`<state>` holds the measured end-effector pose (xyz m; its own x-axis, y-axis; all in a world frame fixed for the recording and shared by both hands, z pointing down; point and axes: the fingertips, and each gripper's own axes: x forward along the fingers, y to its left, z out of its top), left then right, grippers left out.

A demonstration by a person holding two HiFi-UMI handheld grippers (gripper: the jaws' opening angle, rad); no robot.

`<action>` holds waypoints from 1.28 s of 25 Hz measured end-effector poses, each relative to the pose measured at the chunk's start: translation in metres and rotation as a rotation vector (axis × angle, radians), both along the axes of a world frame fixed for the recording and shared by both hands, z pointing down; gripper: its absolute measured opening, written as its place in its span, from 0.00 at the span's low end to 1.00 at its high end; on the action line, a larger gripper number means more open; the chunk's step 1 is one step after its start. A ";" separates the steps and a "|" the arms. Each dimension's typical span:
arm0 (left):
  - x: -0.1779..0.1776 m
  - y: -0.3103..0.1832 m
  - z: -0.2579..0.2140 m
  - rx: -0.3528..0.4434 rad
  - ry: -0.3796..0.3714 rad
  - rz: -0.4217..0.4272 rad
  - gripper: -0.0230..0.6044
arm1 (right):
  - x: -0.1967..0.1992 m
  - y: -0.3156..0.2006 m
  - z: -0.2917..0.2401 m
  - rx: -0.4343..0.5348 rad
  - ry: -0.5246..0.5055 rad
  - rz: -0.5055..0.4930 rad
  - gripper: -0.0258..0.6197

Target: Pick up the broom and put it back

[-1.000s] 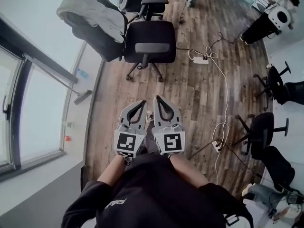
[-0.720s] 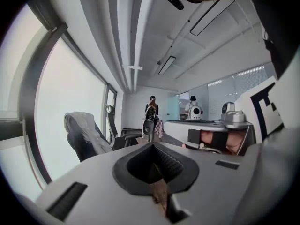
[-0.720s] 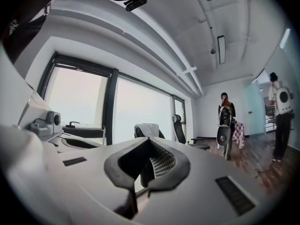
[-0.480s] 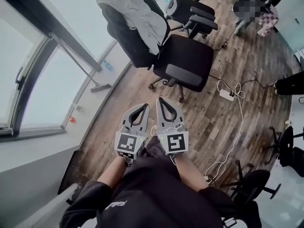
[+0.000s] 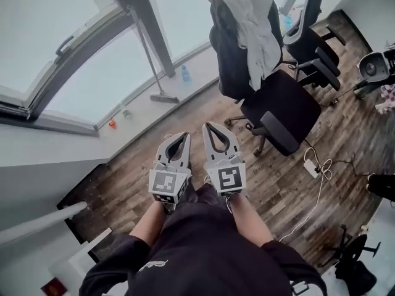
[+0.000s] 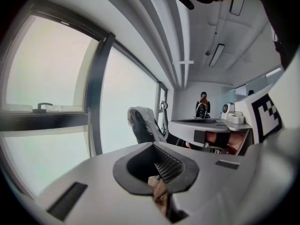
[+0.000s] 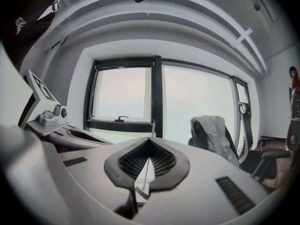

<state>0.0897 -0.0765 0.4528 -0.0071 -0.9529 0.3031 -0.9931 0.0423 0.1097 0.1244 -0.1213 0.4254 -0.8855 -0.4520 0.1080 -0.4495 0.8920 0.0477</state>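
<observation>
1. The broom (image 5: 150, 57) stands on the pale window ledge (image 5: 142, 113). Its head is down on the ledge and its handle leans up along the dark window post (image 5: 148, 23). It is well apart from both grippers.
2. One blue bottle (image 5: 184, 73) stands on the ledge just right of the broom head. Two small items sit further left on the ledge, an orange-red one (image 5: 112, 124) and a pale one (image 5: 125, 111).
3. Only bare wood floor (image 5: 148, 159) lies between the grippers and the ledge.
4. Two black office chairs stand close together to the right of that path. The nearer chair (image 5: 281, 113) has one grey-white garment (image 5: 250, 20) draped over its back. The second chair (image 5: 318, 32) is behind it.
5. One white power strip (image 5: 310, 167) with a trailing white cable lies on the floor right of the chairs.
6. The left gripper (image 5: 184, 135) and right gripper (image 5: 209, 126) are held side by side in front of the person's body. Bare forearms reach out from black sleeves, the marker cubes face up, and both tips aim toward the ledge.
7. The left gripper's fingers (image 6: 168, 165) are together and hold nothing.
8. The right gripper's fingers (image 7: 161, 161) are also pressed together and empty. In the right gripper view the broom shows far off, in line with the slit between them.
</observation>
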 end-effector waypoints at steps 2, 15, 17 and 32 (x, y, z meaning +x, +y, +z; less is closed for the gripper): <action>-0.028 -0.003 0.006 0.002 0.007 -0.041 0.04 | -0.030 -0.001 0.009 -0.021 0.006 -0.039 0.07; -0.211 -0.066 0.089 -0.059 0.107 -0.236 0.04 | -0.218 -0.072 0.086 -0.110 0.098 -0.112 0.07; -0.240 -0.078 0.105 -0.063 0.112 -0.263 0.04 | -0.246 -0.084 0.105 -0.131 0.113 -0.113 0.07; -0.377 -0.101 0.183 -0.155 0.119 -0.325 0.04 | -0.409 -0.167 0.231 -0.174 0.199 -0.115 0.07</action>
<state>-0.2871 -0.1775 0.6358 -0.2579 -0.8495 0.4602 -0.9058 0.3784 0.1909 -0.2850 -0.2886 0.6566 -0.8834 -0.3090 0.3522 -0.3419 0.9392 -0.0335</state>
